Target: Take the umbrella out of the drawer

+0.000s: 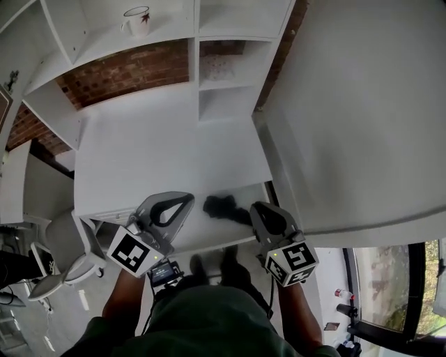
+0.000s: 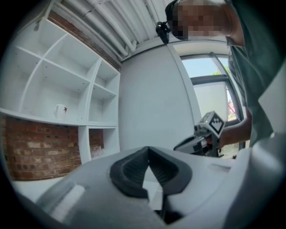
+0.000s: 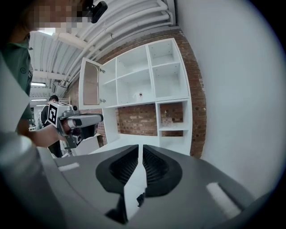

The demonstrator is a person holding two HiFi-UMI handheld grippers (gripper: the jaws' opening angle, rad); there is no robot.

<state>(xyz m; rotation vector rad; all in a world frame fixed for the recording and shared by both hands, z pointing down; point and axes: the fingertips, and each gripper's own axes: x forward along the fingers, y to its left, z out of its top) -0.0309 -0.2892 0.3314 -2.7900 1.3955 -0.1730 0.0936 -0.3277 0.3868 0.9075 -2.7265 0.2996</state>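
In the head view a black folded umbrella lies in the open white drawer under the front edge of the white desk top. My left gripper hovers just left of the umbrella, above the drawer. Its jaws meet at the tips in the left gripper view, with nothing between them. My right gripper is just right of the umbrella, close to its end. Only a narrow slit parts its pads in the right gripper view, and nothing is held.
White shelving on a brick wall rises behind the desk, with a mug on a shelf. A white wall stands close on the right. An office chair stands at the lower left.
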